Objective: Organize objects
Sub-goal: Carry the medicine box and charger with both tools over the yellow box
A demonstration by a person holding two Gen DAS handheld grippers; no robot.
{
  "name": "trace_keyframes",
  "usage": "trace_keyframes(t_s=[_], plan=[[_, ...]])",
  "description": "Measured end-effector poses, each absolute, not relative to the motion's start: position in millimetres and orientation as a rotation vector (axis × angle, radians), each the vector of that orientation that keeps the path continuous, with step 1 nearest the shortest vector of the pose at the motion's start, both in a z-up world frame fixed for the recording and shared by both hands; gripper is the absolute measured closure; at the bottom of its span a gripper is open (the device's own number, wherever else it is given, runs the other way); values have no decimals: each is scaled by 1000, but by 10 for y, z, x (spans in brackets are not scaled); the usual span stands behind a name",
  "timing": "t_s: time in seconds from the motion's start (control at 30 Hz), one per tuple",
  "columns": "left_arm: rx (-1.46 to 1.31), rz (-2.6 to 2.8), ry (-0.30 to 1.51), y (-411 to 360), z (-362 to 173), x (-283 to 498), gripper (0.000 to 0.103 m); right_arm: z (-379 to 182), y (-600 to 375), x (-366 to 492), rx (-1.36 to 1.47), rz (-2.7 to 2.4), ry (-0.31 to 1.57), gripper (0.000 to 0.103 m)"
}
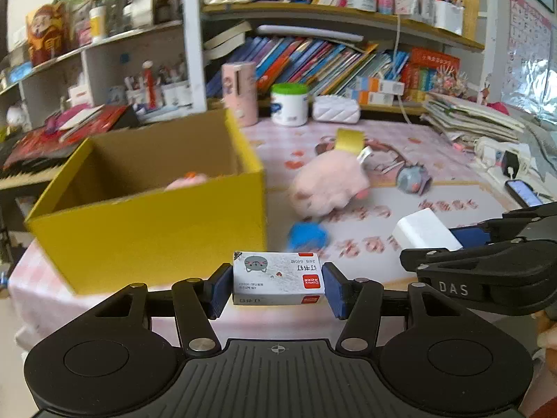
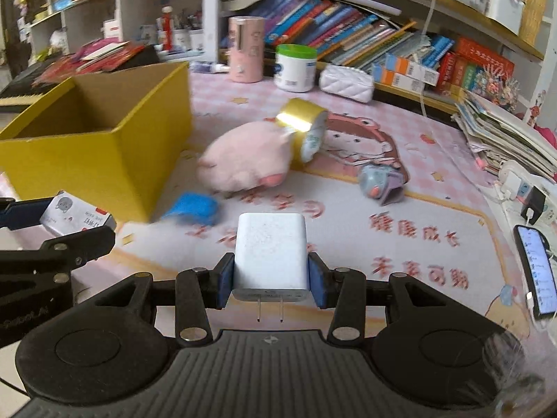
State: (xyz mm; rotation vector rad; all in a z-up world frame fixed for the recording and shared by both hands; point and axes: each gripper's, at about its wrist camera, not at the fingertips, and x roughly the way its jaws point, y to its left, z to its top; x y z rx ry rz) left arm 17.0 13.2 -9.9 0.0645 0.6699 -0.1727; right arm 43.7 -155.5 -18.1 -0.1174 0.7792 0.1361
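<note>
Staple box (image 1: 278,278) clamped in left gripper (image 1: 276,287), white charger (image 2: 271,256) clamped in right gripper (image 2: 269,278).

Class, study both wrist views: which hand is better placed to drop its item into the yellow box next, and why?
Probably the left. The left gripper, shut on the staple box, sits right beside the yellow box. The right gripper, holding the white charger, is farther out.

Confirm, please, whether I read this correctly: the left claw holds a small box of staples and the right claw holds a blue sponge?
Not quite. The right claw holds a white charger plug, as the right wrist view shows. The left claw does hold the box of staples.
</note>
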Motion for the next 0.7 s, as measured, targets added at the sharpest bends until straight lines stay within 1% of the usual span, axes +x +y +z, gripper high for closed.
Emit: trace_keyframes(t_s=[0.47,0.7], plan=[[89,-93,689,932,-132,-465,49,-282,-694,-145,-103,238,805,62],[92,-51,672,1243,-98,-671,49,-272,-330,-316,-105,289,789,62]])
